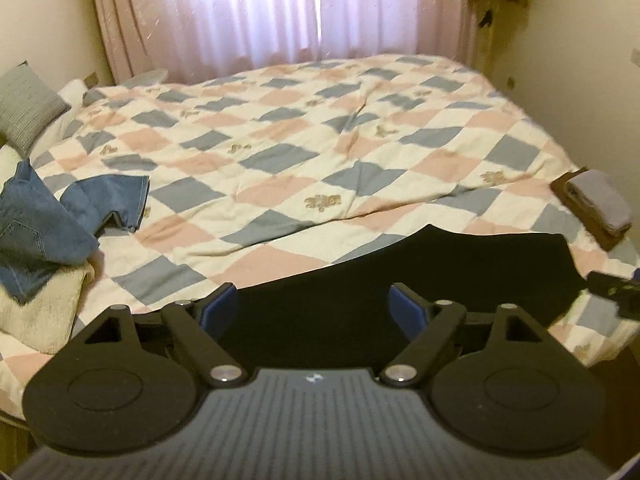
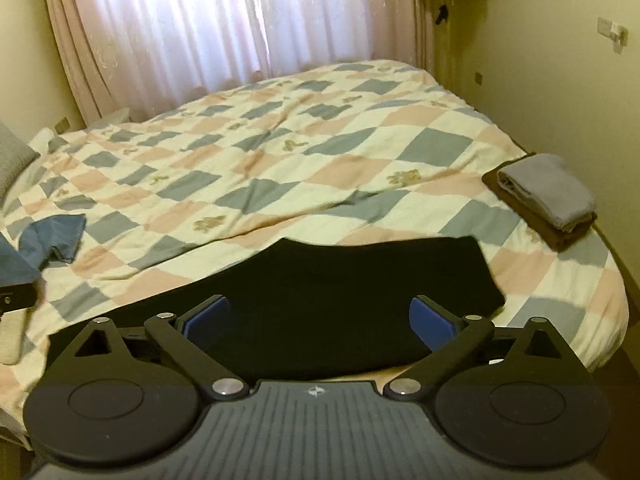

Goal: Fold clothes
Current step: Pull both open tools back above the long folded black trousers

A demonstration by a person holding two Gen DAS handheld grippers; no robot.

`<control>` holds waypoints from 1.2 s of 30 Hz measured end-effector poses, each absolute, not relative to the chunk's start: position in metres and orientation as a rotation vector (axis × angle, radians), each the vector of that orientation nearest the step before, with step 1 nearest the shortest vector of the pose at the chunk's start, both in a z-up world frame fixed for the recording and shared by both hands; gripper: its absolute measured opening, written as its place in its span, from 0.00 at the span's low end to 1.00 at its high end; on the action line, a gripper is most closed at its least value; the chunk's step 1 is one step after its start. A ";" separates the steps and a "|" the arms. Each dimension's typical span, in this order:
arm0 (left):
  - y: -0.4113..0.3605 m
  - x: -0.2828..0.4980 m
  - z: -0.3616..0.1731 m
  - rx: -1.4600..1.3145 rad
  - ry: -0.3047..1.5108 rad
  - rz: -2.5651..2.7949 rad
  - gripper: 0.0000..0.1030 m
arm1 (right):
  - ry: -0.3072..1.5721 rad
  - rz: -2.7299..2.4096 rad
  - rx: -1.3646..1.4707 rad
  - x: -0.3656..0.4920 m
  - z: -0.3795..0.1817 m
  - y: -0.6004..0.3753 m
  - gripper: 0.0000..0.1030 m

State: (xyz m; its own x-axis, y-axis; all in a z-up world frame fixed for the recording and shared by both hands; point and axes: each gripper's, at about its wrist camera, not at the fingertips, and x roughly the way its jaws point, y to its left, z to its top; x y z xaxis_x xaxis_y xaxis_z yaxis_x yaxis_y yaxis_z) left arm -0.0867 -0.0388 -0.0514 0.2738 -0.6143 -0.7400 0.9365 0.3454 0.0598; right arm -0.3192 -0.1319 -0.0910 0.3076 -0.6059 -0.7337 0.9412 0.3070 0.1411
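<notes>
A black garment point(image 1: 440, 272) point(image 2: 340, 296) lies flat on the near edge of the checked quilt point(image 1: 304, 152) point(image 2: 280, 160). My left gripper point(image 1: 312, 308) hovers over the garment's left part, open, nothing between its blue pads. Over the same garment my right gripper point(image 2: 320, 320) is also open and holds nothing. Part of the right gripper point(image 1: 616, 286) shows at the right edge of the left wrist view. The left gripper's tip point(image 2: 16, 296) shows at the left edge of the right wrist view.
Crumpled blue jeans point(image 1: 48, 216) point(image 2: 52, 236) rest on a cream towel point(image 1: 44, 312) at the bed's left. A folded stack, grey cloth point(image 2: 548, 188) point(image 1: 604, 200) over brown, sits at the right edge. A grey pillow point(image 1: 28, 104) lies far left. Curtains point(image 1: 280, 12) hang behind.
</notes>
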 end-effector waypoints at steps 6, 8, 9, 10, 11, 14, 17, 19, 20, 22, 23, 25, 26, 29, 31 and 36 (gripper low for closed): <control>0.021 -0.070 -0.047 0.570 0.703 -1.135 0.82 | 0.608 -1.117 0.656 -0.292 -0.080 -0.061 0.98; 0.042 -0.067 -0.048 0.575 0.712 -1.137 0.82 | 0.615 -1.138 0.662 -0.288 -0.081 -0.041 0.97; 0.051 -0.066 -0.048 0.575 0.716 -1.138 0.82 | 0.615 -1.146 0.664 -0.288 -0.080 -0.030 0.97; 0.061 -0.065 -0.048 0.575 0.720 -1.139 0.82 | 0.613 -1.151 0.663 -0.288 -0.081 -0.019 0.98; 0.071 -0.065 -0.048 0.575 0.724 -1.140 0.83 | 0.615 -1.161 0.663 -0.288 -0.080 -0.010 0.98; 0.096 -0.063 -0.050 0.576 0.748 -1.147 0.83 | 0.622 -1.185 0.672 -0.288 -0.079 0.016 0.98; 0.115 -0.065 -0.048 0.584 0.751 -1.165 0.83 | 0.623 -1.205 0.671 -0.288 -0.074 0.040 0.98; 0.124 -0.068 -0.046 0.585 0.754 -1.182 0.84 | 0.620 -1.217 0.666 -0.287 -0.070 0.054 0.98; 0.128 -0.069 -0.046 0.585 0.755 -1.191 0.84 | 0.626 -1.219 0.666 -0.287 -0.069 0.059 0.98; 0.136 -0.071 -0.044 0.586 0.757 -1.208 0.85 | 0.637 -1.223 0.664 -0.286 -0.068 0.069 0.98; 0.141 -0.072 -0.043 0.586 0.758 -1.217 0.86 | 0.643 -1.224 0.663 -0.286 -0.067 0.074 0.98; 0.142 -0.073 -0.045 0.588 0.768 -1.227 0.86 | 0.660 -1.230 0.665 -0.284 -0.068 0.075 0.98; 0.141 -0.074 -0.046 0.591 0.772 -1.230 0.86 | 0.669 -1.233 0.665 -0.283 -0.069 0.075 0.98; 0.133 -0.067 -0.053 0.599 0.787 -1.227 0.86 | 0.695 -1.242 0.667 -0.279 -0.071 0.075 0.98; 0.122 -0.057 -0.058 0.601 0.797 -1.217 0.86 | 0.718 -1.237 0.663 -0.274 -0.074 0.068 0.98; 0.096 -0.033 -0.072 0.608 0.824 -1.193 0.87 | 0.791 -1.210 0.631 -0.256 -0.085 0.036 0.98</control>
State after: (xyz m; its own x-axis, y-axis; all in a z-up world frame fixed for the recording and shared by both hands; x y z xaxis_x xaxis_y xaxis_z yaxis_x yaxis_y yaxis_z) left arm -0.0326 0.0959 -0.0721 0.1488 -0.5561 -0.8177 0.9616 0.2741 -0.0115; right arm -0.2557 0.0364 -0.0850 0.1545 -0.5651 -0.8105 0.9691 0.2465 0.0129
